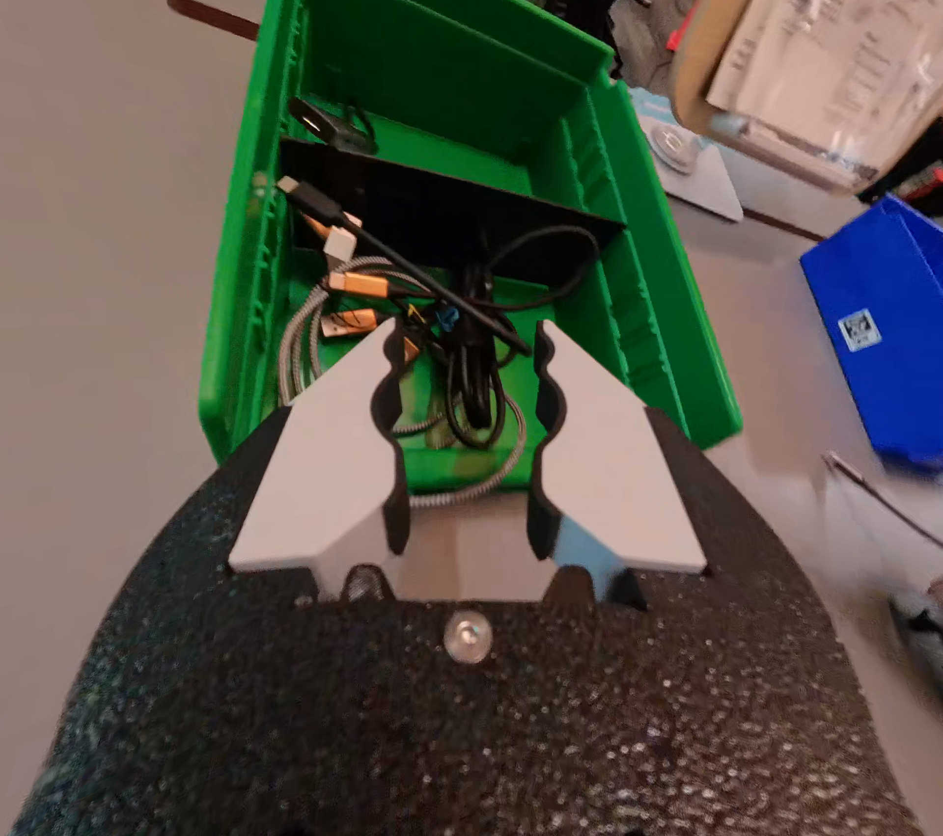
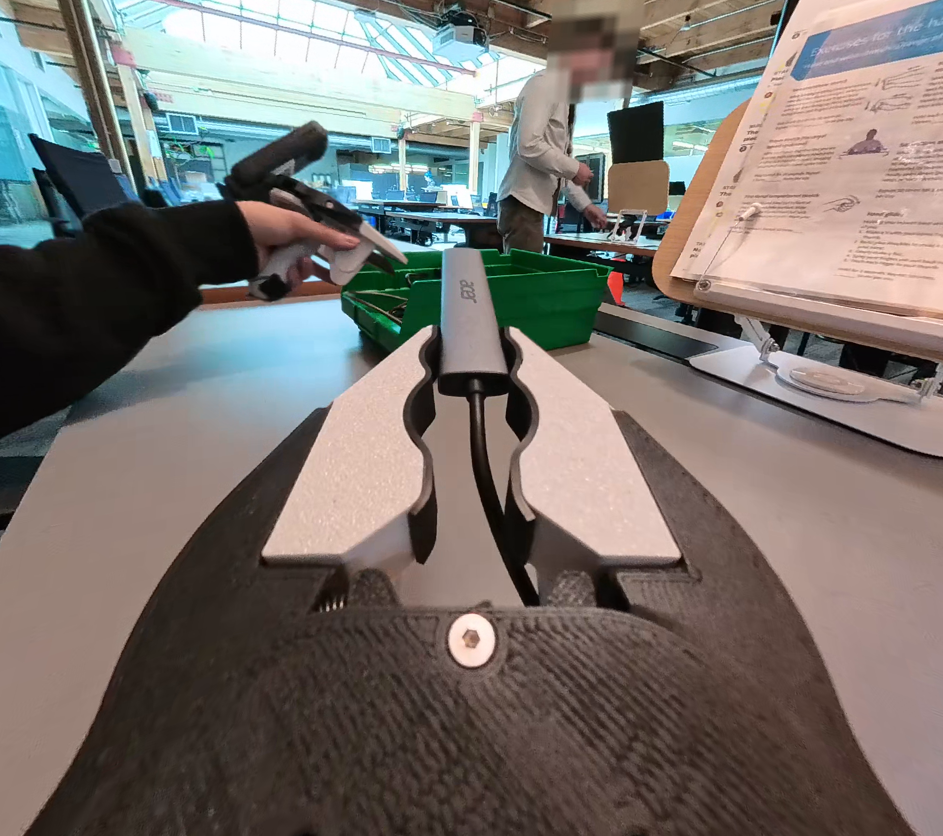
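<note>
The slim grey metal hub with a black cable (image 2: 472, 322), bearing a maker's mark, is clamped in the right gripper (image 2: 470, 342) short of the green plastic divided bin (image 1: 658, 301), above whose tangled cables (image 1: 459, 352) the left gripper (image 1: 467, 337) hangs parted and empty.

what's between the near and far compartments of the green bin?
A black divider slotted across the green bin, in the left wrist view. Cables lie on its near side, under the open left gripper.

Bright daylight from far skylights (image 2: 286, 21), glare there; wide-angle bending at edges, motion blur in the left wrist view.
</note>
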A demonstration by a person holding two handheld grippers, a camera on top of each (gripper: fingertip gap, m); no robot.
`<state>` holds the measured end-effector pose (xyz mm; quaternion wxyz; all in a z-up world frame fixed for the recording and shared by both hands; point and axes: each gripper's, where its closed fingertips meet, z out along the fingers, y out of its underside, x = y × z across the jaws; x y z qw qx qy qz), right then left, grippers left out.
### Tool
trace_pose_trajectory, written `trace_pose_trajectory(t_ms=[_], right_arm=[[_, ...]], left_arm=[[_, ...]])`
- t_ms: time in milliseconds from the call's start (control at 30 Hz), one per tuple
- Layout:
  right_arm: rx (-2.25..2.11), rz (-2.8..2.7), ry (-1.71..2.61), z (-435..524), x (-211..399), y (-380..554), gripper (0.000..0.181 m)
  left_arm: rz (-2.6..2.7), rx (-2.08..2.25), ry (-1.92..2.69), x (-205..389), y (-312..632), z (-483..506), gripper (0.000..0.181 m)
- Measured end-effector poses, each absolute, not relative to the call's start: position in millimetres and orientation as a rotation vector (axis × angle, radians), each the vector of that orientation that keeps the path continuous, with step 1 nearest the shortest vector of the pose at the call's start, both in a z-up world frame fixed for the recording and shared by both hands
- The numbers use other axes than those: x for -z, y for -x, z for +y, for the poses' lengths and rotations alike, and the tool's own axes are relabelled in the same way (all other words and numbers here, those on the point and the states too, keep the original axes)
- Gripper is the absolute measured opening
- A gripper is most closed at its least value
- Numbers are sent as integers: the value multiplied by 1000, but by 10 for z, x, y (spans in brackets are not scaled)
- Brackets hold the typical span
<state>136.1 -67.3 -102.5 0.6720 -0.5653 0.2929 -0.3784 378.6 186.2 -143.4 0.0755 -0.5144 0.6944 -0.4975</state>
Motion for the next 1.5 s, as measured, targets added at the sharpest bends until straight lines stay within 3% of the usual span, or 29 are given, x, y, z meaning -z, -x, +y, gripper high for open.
trace_pose_trajectory(t_ms=[133, 167, 200, 267, 400, 567, 733, 867, 1067, 1200, 1500], right_arm=[[840, 666, 1266, -687, 1023, -1368, 21], [840, 668, 1264, -690, 1022, -1369, 21], [841, 668, 1263, -692, 1021, -1369, 21], [850, 671, 1259, -701, 1017, -1370, 21], [851, 677, 1257, -708, 1018, -1377, 21], [860, 688, 1241, -738, 1007, -1383, 21], [871, 717, 1201, -811, 985, -1393, 21], [911, 751, 1162, -928, 966, -1399, 21], [930, 783, 1124, -1037, 951, -1401, 21], [929, 787, 1121, -1045, 951, -1403, 21], [1034, 840, 1097, -1250, 947, -1413, 21]], left_arm=[[2070, 1300, 1594, 1575, -4114, 1903, 48], [2084, 1261, 1605, 1642, -4173, 1902, 42], [2094, 1250, 1608, 1683, -4207, 1891, 22], [2072, 1248, 1560, 1640, -4225, 1904, 11], [1970, 1205, 1214, 1056, -4078, 1914, 2], [1813, 1147, 704, 44, -3706, 1765, 2], [1869, 1393, 355, -572, -2977, 1246, 1], [2277, 1524, 122, -258, -2221, 831, 2], [2764, 1536, 39, 682, -1528, 510, 1], [2936, 1505, -13, 1221, -1372, 290, 2], [3199, 1426, -227, 1821, -1174, -199, 9]])
